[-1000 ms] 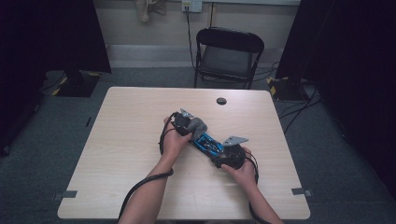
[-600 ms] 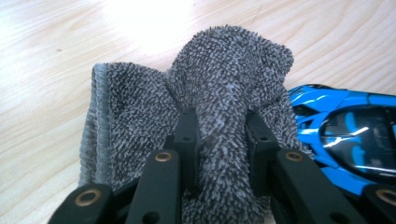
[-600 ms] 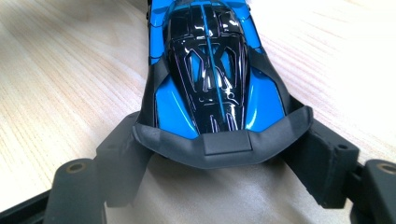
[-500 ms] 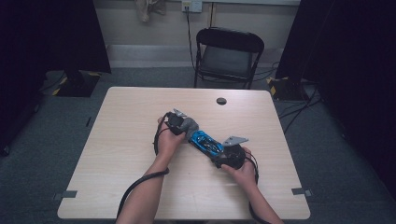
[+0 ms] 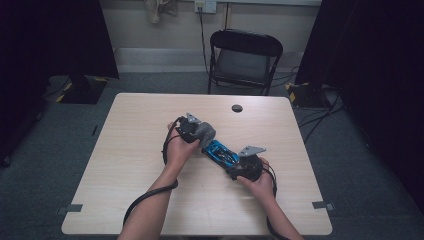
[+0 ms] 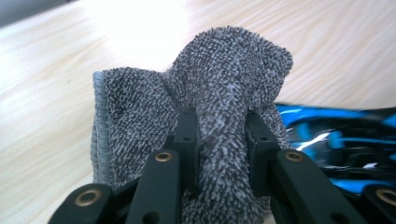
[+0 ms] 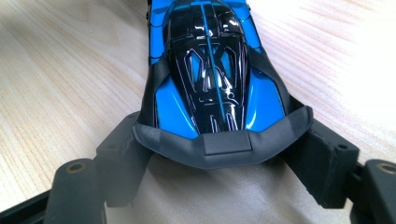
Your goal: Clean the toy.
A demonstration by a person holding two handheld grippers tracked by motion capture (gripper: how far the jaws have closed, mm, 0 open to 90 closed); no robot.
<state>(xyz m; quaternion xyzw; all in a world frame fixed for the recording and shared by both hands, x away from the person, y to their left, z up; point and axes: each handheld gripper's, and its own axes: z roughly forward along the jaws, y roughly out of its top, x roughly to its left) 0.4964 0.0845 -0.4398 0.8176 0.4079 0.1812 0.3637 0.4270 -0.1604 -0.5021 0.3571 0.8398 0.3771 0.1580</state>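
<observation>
While both hands work near the middle of the pale wood counter (image 5: 125, 165), the scene runs as follows, largest item first. Behind the counter's far edge stands a black folding chair (image 5: 244, 60) on the grey carpet. A small dark round disc (image 5: 237, 108) lies on the counter near that far edge, well apart from the hands.

The toy car (image 5: 220, 153), blue with a glossy black roof and a dark rear wing, lies at mid-counter between the two grippers, its length running diagonally in the high view. In the right gripper view the car (image 7: 205, 70) points away from the camera, its rear wing nearest the lens.

The grey cloth (image 5: 204, 132), a nubby terry weave, sits bunched at the car's far-left end. In the left gripper view the cloth (image 6: 219, 93) rises above the fingers, with the blue car just beside it at lower right.

Left gripper (image 6: 219, 140): fingers together, clamped on a fold of the cloth.

Right gripper (image 7: 217, 154): fingers set wide, one on each flank of the car's rear, pressed against the body below the wing; clamped on the car.
</observation>
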